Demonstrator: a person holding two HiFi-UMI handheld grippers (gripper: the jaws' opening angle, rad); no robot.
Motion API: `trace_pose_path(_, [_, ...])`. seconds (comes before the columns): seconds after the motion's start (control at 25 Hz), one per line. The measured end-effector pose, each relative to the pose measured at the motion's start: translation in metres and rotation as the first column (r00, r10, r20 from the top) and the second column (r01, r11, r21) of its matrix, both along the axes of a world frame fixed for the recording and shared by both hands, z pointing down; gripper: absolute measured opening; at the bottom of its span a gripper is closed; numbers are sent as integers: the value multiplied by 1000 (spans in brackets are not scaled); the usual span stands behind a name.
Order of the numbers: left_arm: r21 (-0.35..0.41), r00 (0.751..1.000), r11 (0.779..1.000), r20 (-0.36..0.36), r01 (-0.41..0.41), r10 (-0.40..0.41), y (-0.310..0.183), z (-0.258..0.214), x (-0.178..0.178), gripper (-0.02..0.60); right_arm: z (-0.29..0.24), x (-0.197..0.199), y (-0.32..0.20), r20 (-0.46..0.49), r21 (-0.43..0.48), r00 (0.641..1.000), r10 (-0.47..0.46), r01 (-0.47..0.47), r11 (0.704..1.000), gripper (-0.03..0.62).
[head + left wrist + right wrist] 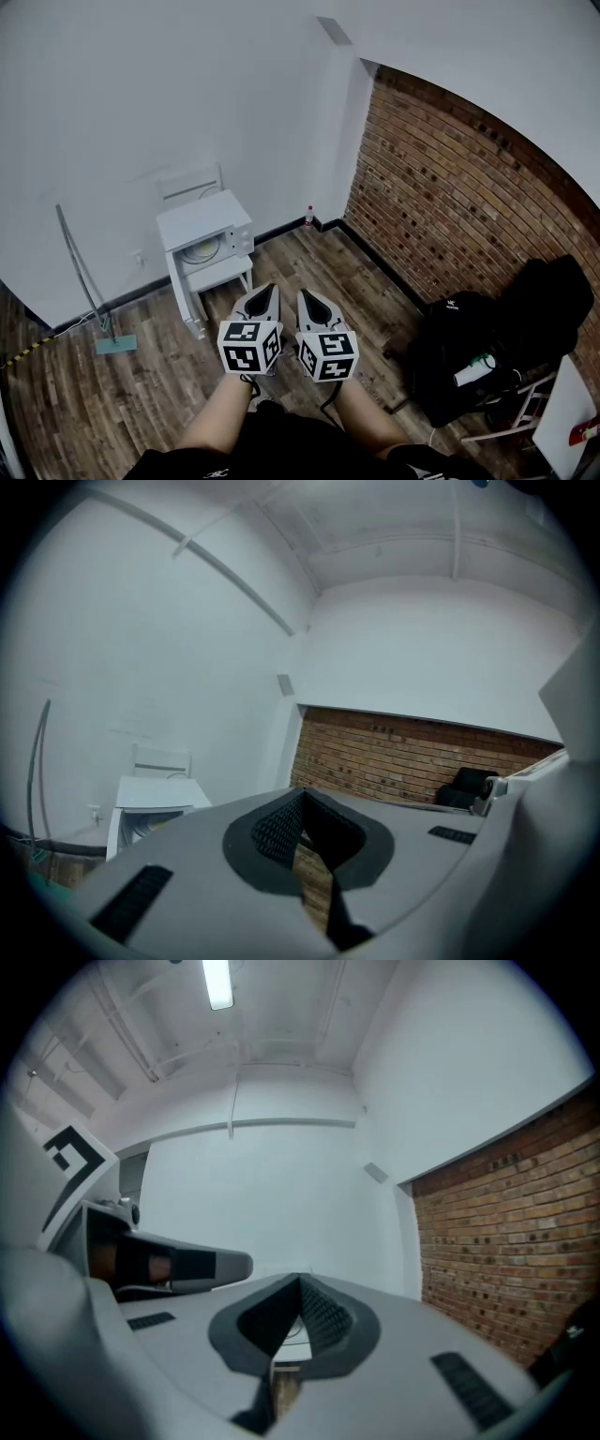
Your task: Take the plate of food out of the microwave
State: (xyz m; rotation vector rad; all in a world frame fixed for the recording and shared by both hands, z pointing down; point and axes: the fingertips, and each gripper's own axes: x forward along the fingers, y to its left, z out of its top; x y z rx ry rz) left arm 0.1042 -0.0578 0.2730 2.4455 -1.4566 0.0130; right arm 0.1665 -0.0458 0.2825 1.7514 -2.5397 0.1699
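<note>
- Microwave [206, 232]: white, on a small white stand [223, 275] against the far wall, left of centre in the head view, with its front turned towards me
- Plate of food [204, 248]: a pale round shape showing in the microwave's front, not yet taken out; I cannot tell whether the door is open
- Left gripper [261, 300]: jaws closed tip to tip with nothing between them; I judge it the nearer of the two to the microwave
- Right gripper [316, 304]: just beside the left one, jaws likewise closed and empty
- Key relation: the plate lies ahead and to the left of both grippers, well apart from them across the wood floor [291, 255]; being round, it has no long axis, so I judge that the microwave's front sets the approach and the jaws must part before any grasp
</note>
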Motion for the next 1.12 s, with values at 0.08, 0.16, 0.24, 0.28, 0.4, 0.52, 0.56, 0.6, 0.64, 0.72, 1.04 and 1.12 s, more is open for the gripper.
trace_pose_path(0.08, [-5, 1000, 1000, -14, 8, -8, -28, -3, -8, 0, -5, -7, -27, -7, 7, 1000, -12, 12, 1000, 12])
trace_pose_path(0.16, [-7, 1000, 1000, -24, 15, -15, -54, -6, -15, 0, -9, -13, -54, -10, 10, 1000, -20, 20, 1000, 12])
trace_pose_path(0.24, [-8, 999, 1000, -28, 23, -23, -79, -7, -22, 0, -11, -19, -80, -12, 9, 1000, -28, 28, 1000, 12])
trace_pose_path(0.28, [-9, 999, 1000, -29, 28, -28, -91, -7, -26, 0, -11, -22, -92, -12, 8, 999, -33, 33, 999, 12])
trace_pose_path(0.4, [-10, 998, 999, -26, 48, -49, -123, -6, -42, 0, -12, -34, -128, 1, 6, 999, -47, 47, 999, 12])
trace_pose_path(0.52, [-14, 997, 997, -24, 78, -78, -151, -3, -60, 0, -10, -49, -160, 23, -3, 997, -71, 71, 998, 12])
trace_pose_path(0.56, [-17, 996, 996, -24, 88, -88, -159, -1, -66, 0, -8, -55, -169, 27, -8, 996, -82, 82, 997, 12])
trace_pose_path(0.6, [-20, 995, 995, -23, 98, -98, -167, 0, -71, 0, -6, -61, -178, 29, -14, 995, -93, 94, 995, 12])
trace_pose_path(0.64, [-24, 994, 994, -22, 107, -108, -174, 2, -77, 0, -3, -68, -186, 30, -20, 994, -106, 106, 994, 12])
trace_pose_path(0.72, [-32, 992, 991, -21, 127, -128, -186, 6, -85, 0, 3, -78, -198, 33, -33, 991, -130, 131, 991, 12])
trace_pose_path(1.04, [-106, 975, 969, 11, 223, -223, -225, 39, -108, 0, 34, -107, -249, 47, -99, 970, -237, 241, 966, 12])
trace_pose_path(1.12, [-126, 964, 956, 18, 266, -266, -236, 48, -117, 0, 41, -116, -267, 53, -113, 959, -277, 282, 953, 12])
